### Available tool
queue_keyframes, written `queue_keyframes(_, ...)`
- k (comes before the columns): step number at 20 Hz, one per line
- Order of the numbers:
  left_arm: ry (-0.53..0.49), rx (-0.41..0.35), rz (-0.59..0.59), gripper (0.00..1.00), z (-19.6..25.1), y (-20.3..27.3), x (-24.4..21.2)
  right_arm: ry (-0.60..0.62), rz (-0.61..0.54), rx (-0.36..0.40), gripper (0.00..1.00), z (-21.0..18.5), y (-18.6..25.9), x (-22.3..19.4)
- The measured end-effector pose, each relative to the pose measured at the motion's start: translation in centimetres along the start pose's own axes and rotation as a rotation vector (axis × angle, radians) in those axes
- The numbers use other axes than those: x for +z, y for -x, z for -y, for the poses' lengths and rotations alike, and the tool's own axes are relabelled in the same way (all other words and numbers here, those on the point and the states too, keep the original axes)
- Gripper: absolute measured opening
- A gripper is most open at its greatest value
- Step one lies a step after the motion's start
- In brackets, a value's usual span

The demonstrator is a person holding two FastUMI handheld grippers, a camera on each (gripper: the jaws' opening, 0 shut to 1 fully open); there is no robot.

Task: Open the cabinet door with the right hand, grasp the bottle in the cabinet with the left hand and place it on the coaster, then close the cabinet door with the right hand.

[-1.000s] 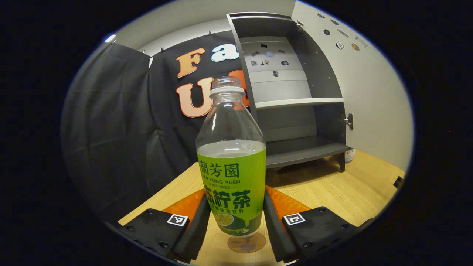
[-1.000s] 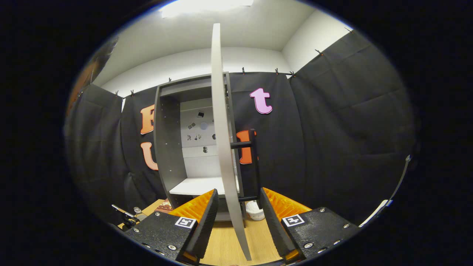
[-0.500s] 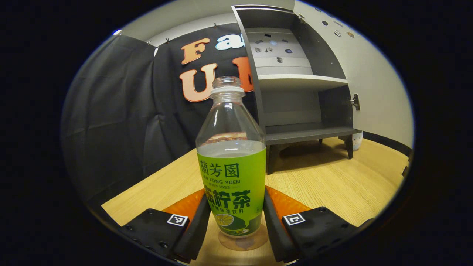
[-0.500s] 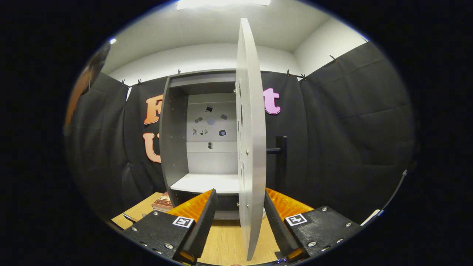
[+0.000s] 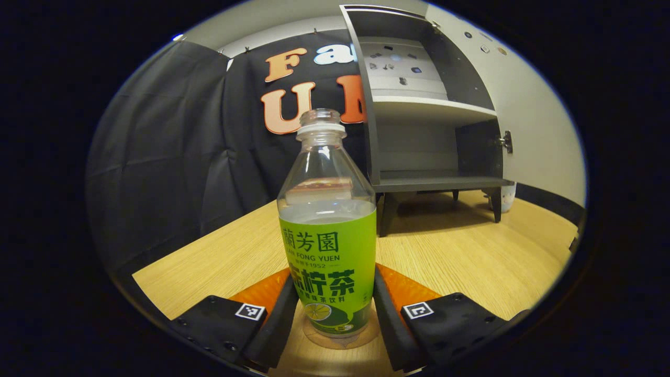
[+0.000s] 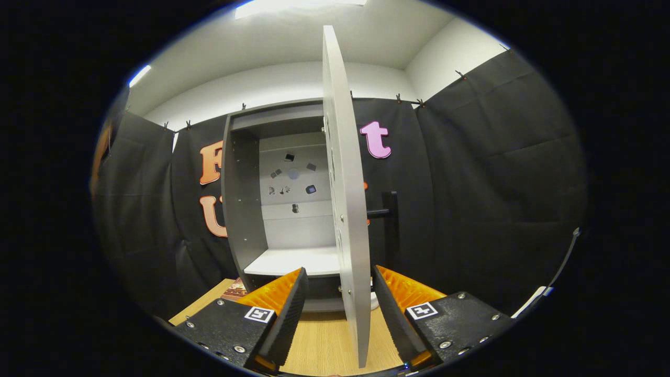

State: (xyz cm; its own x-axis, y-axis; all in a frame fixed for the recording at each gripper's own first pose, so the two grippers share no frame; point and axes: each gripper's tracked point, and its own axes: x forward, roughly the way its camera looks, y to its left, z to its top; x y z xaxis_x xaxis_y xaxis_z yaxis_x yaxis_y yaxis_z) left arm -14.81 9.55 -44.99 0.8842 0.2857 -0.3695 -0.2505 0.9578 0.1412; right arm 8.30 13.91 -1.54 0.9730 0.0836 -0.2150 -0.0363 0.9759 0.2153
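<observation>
A clear bottle (image 5: 328,251) with a green label and no cap stands upright in the left gripper view. My left gripper (image 5: 335,280) is shut on its lower sides. The bottle's base sits inside the outline of a round tan coaster (image 5: 366,337) on the table; I cannot tell whether they touch. The grey cabinet (image 5: 434,131) stands open behind it, its shelves bare, its door (image 5: 528,120) swung out to the right. In the right gripper view the door (image 6: 343,209) is edge-on between the fingers of my open right gripper (image 6: 339,280). Its dark handle (image 6: 390,220) sticks out on the right.
The wooden table (image 5: 471,262) stretches from the bottle to the cabinet legs. A small white object (image 5: 506,196) sits by the cabinet's right leg. Something flat and brown (image 6: 233,288) lies at the cabinet's lower left. Black cloth walls surround the booth.
The left gripper has come down with the bottle, whose base now sits over the coaster. The right gripper shifted slightly sideways; the door edge stays between its fingers.
</observation>
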Motion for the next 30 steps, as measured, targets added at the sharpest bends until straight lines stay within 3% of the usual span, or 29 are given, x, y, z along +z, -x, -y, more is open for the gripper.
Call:
queue_keyframes(8, -0.027, -0.013, -0.039, 0.86, 0.0, 0.5, 0.4, -0.014, 0.017, 0.014, 0.77, -0.1, -0.2, 0.2)
queue_keyframes(11, -0.041, -0.005, -0.039, 0.97, -0.3, 0.9, 1.1, -0.026, 0.024, 0.004, 0.77, 0.0, -0.1, 0.3)
queue_keyframes(16, -0.069, 0.006, -0.010, 0.97, -0.6, 1.5, 4.1, 0.006, -0.008, -0.026, 0.77, 1.5, 0.6, -0.3)
queue_keyframes(21, -0.117, -0.001, 0.006, 0.97, 0.0, 2.9, 8.2, -0.027, -0.005, 0.027, 0.79, 1.1, 0.5, -0.3)
queue_keyframes(27, -0.078, 0.016, 0.012, 0.97, 0.2, 4.8, 13.2, -0.021, 0.035, 0.135, 0.87, 0.5, 0.4, 0.7)
queue_keyframes(30, -0.071, 0.019, 0.022, 0.97, 0.7, 6.0, 15.8, -0.062, 0.094, 0.130, 0.84, 0.9, 0.0, 1.9)
